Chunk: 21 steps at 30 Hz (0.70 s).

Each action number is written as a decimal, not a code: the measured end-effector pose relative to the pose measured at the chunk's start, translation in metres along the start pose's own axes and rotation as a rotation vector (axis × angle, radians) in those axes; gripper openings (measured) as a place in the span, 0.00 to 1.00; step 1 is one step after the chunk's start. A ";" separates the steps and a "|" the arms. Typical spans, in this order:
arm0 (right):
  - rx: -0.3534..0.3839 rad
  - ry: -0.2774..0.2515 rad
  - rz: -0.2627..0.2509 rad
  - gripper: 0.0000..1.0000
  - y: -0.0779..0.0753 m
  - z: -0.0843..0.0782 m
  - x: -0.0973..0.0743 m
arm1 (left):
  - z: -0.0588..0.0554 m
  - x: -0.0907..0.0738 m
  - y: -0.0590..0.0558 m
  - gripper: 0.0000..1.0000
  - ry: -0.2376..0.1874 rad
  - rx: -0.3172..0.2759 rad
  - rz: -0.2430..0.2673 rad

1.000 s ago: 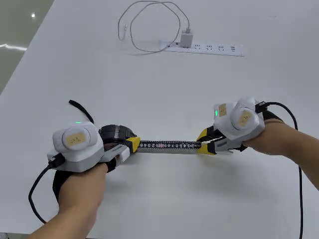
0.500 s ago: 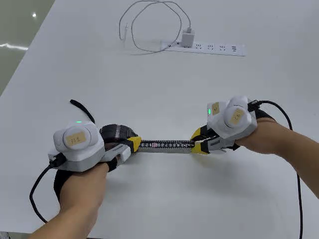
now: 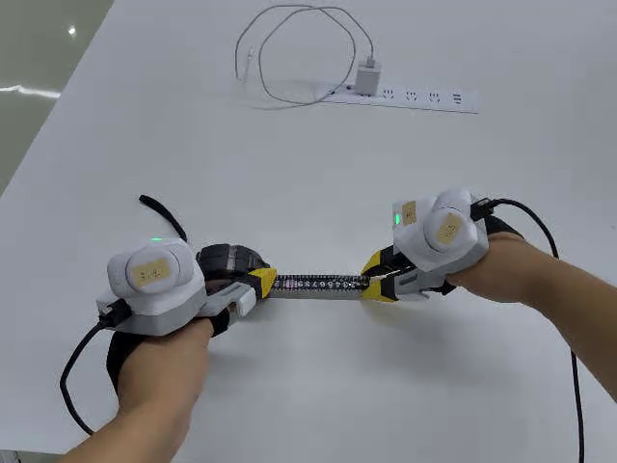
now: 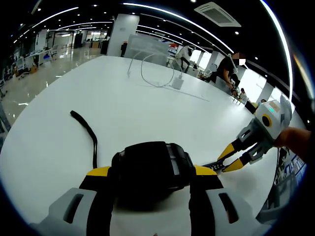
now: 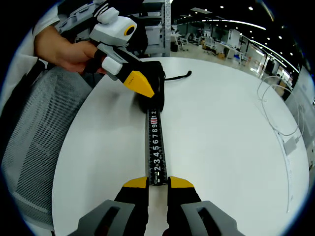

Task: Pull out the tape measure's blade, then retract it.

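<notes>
Tape measure: case (image 3: 228, 260) on the table (image 3: 318, 386), clamped in the left tongs (image 4: 152, 173). Blade (image 5: 155, 142) runs straight from the case to the right tongs (image 5: 157, 183), which pinch its tip. Its long axis follows the line between both tongs. Change: the right tongs are nearer the case than a second ago, and less blade shows.

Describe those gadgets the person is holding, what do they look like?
The left tool and right tool match: a rounded white shell with a tan sticker on top, a small green light, and grey and black jaws ending in yellow tips. A black cable trails from each. The forearms show no sleeves.
</notes>
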State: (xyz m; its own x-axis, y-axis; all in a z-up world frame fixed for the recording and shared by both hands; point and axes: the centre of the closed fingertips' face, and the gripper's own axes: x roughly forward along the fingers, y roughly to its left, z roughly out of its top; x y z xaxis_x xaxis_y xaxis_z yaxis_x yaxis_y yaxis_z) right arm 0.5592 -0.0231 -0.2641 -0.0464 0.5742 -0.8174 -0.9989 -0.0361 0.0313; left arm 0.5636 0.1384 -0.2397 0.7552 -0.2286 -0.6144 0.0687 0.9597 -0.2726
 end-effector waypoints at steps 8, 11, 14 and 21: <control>0.002 -0.011 0.006 0.09 0.001 0.006 0.004 | 0.000 0.001 0.001 0.58 0.000 -0.003 -0.002; -0.001 -0.015 0.006 0.09 0.001 0.009 0.005 | 0.000 0.000 0.001 0.58 0.000 -0.007 -0.006; 0.000 -0.020 0.006 0.09 0.000 0.011 0.007 | 0.000 0.000 0.000 0.58 0.000 -0.007 -0.007; 0.005 -0.032 0.010 0.09 0.001 0.016 0.010 | 0.000 0.000 0.000 0.58 0.000 -0.008 -0.008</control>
State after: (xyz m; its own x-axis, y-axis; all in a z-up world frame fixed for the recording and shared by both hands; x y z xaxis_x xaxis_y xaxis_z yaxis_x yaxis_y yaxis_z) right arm 0.5579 -0.0047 -0.2631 -0.0561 0.6001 -0.7980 -0.9984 -0.0376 0.0419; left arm 0.5638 0.1387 -0.2397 0.7544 -0.2366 -0.6123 0.0695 0.9563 -0.2839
